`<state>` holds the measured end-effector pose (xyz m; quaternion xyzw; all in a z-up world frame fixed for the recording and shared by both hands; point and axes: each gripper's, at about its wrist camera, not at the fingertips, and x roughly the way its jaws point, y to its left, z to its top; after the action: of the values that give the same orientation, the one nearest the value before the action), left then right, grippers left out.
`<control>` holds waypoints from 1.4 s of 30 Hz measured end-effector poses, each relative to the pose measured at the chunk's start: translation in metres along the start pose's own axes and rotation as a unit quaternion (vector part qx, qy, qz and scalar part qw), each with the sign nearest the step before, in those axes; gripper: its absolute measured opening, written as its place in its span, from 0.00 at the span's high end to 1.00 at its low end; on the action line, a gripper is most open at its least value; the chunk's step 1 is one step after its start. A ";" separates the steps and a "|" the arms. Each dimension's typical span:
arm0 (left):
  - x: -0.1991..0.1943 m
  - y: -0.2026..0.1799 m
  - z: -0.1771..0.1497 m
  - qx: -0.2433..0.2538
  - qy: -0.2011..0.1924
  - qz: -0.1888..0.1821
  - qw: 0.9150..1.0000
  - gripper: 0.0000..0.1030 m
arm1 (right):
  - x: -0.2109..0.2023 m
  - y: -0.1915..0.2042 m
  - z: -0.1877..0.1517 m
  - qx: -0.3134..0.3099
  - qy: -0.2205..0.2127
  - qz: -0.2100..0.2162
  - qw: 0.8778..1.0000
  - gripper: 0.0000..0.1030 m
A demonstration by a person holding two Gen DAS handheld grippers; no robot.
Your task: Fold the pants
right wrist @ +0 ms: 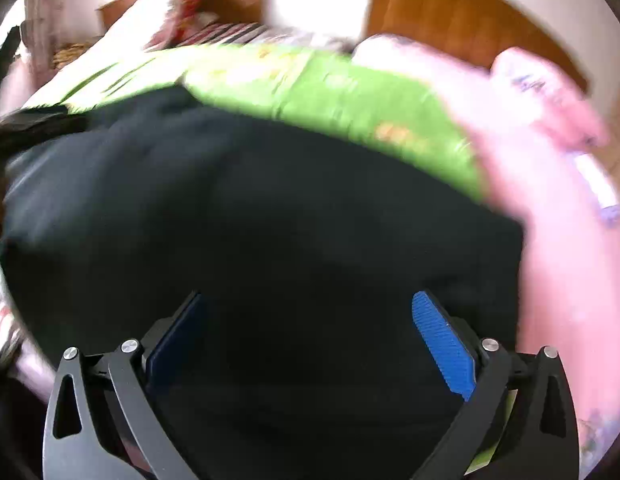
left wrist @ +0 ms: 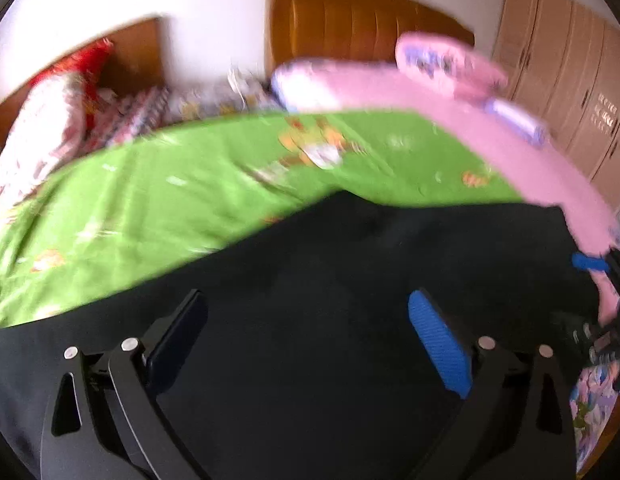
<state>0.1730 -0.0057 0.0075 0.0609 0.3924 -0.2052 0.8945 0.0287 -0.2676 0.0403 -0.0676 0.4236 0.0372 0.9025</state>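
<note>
Black pants (left wrist: pixel 350 260) lie spread over the bed and fill the lower half of both views (right wrist: pixel 249 200). My left gripper (left wrist: pixel 305 296) hovers over the dark cloth with its jaws wide apart, and no fold of cloth is pinched between the pads. My right gripper (right wrist: pixel 307 296) stands just as wide over the pants near their right edge, its pads free of the cloth. In the left wrist view one blue pad (left wrist: pixel 588 262) of the right gripper shows at the far right, by the pants' edge. Both views are blurred.
Under the pants lies a green printed sheet (left wrist: pixel 169 184) with a pink blanket (left wrist: pixel 510 148) to its right. Pillows (left wrist: pixel 450 60) rest against a wooden headboard (left wrist: pixel 350 20). A beige wardrobe (left wrist: pixel 570 80) stands at the right, and red and white bedding (left wrist: pixel 49 112) is piled at the left.
</note>
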 end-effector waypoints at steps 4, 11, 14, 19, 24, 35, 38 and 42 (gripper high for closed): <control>-0.031 0.074 -0.031 -0.074 0.006 0.080 0.994 0.02 | 0.001 0.066 0.056 -0.021 -0.076 0.137 0.987 0.04; -0.039 0.152 -0.104 -0.171 0.037 0.060 0.983 0.02 | 0.092 0.191 0.108 -0.106 0.027 0.182 0.977 0.04; -0.050 0.153 -0.113 -0.164 0.020 0.033 0.986 0.02 | 0.125 0.194 0.092 -0.125 0.067 0.161 0.977 0.04; -0.100 0.170 -0.133 -0.212 -0.051 0.012 0.976 0.02 | 0.124 0.153 0.087 -0.084 0.071 0.136 0.985 0.04; -0.169 0.244 -0.188 -0.348 -0.109 0.007 0.931 0.02 | 0.132 0.144 0.090 -0.044 0.061 0.143 0.987 0.04; -0.151 0.367 -0.262 -0.536 -0.137 -0.088 0.828 0.10 | 0.128 0.137 0.087 -0.042 0.055 0.138 0.988 0.04; -0.134 0.378 -0.259 -0.542 -0.133 -0.086 0.825 0.14 | 0.128 0.137 0.087 -0.044 0.055 0.135 0.988 0.04; -0.127 0.384 -0.255 -0.541 -0.130 -0.094 0.826 0.16 | 0.128 0.138 0.087 -0.045 0.055 0.134 0.988 0.04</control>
<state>0.0821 0.4530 -0.0949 -0.4970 0.3241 -0.0492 0.8035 0.1593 -0.1166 -0.0162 -0.0528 0.4758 0.1727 0.8608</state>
